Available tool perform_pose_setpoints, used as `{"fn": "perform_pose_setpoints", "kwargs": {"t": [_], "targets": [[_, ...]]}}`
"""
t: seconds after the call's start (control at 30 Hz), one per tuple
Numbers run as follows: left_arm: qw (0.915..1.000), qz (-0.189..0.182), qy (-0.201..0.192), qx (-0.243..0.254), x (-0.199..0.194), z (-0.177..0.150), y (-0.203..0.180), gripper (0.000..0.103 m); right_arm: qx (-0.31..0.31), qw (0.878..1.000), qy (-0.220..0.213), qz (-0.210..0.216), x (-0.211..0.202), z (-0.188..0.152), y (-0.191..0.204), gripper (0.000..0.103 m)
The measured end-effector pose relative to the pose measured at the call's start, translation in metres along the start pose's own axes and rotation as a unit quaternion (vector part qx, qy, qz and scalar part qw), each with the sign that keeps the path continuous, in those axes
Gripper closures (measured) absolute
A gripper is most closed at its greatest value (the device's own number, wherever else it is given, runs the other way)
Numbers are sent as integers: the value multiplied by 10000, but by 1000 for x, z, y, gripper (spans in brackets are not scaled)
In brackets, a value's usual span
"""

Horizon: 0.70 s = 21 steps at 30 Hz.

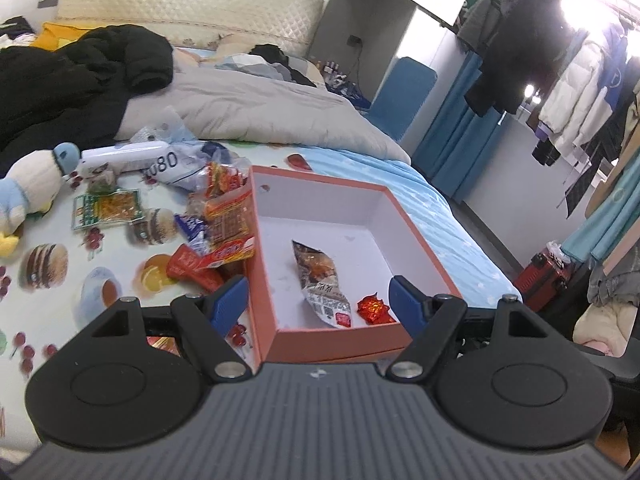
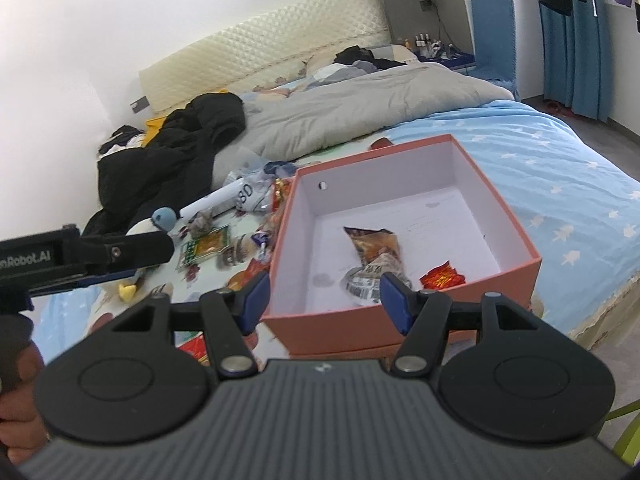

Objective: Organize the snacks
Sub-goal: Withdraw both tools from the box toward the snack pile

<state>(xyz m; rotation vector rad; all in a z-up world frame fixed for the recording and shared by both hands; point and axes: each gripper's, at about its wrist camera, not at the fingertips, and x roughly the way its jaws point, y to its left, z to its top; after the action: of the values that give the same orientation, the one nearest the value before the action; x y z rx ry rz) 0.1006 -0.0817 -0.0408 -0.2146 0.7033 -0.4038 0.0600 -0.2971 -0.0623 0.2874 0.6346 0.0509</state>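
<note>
An orange box (image 1: 420, 240) (image 2: 516, 220) with a white inside sits on the bed. In it lie a long brown-and-white snack packet (image 1: 320, 276) (image 2: 372, 252) and a small red foil sweet (image 1: 373, 309) (image 2: 442, 276). A heap of snack packets (image 1: 224, 224) (image 2: 256, 248) lies on the sheet left of the box. My left gripper (image 1: 318, 304) hangs open above the box's near edge with nothing between its blue pads. My right gripper (image 2: 322, 298) is also open and empty over the near wall of the box. The left tool's body (image 2: 80, 256) shows at the left of the right wrist view.
A plush duck (image 1: 28, 192) (image 2: 148, 232) and a white tube (image 1: 124, 156) lie left of the snacks. A black jacket (image 1: 80, 76) (image 2: 172, 148) and grey duvet (image 1: 256, 104) (image 2: 360, 104) cover the bed's far part. Clothes hang on a rack (image 1: 560, 60); a red suitcase (image 1: 544, 276) stands on the floor.
</note>
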Motion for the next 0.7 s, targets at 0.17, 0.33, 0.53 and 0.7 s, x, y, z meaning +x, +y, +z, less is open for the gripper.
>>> {"fn": "perform_pose_setpoints", "kwargs": {"t": [0.17,0.33,0.53,0.7], "targets": [[9999,79,-13,-116,-16,-12,9,22,-72,9999,25,95,-6,-11,12,40],[9995,245,12,-200,-28,-22,24,22,-169,9996,81,208,-8,-22,23,40],[9985,454,67,-287,-37,-33,40,22,-452,9977,202,458,-3,-38,43,40],[9974,516,166,-484,-39,-44,58,22,-666,9948,390,668,5,-55,59,40]]}}
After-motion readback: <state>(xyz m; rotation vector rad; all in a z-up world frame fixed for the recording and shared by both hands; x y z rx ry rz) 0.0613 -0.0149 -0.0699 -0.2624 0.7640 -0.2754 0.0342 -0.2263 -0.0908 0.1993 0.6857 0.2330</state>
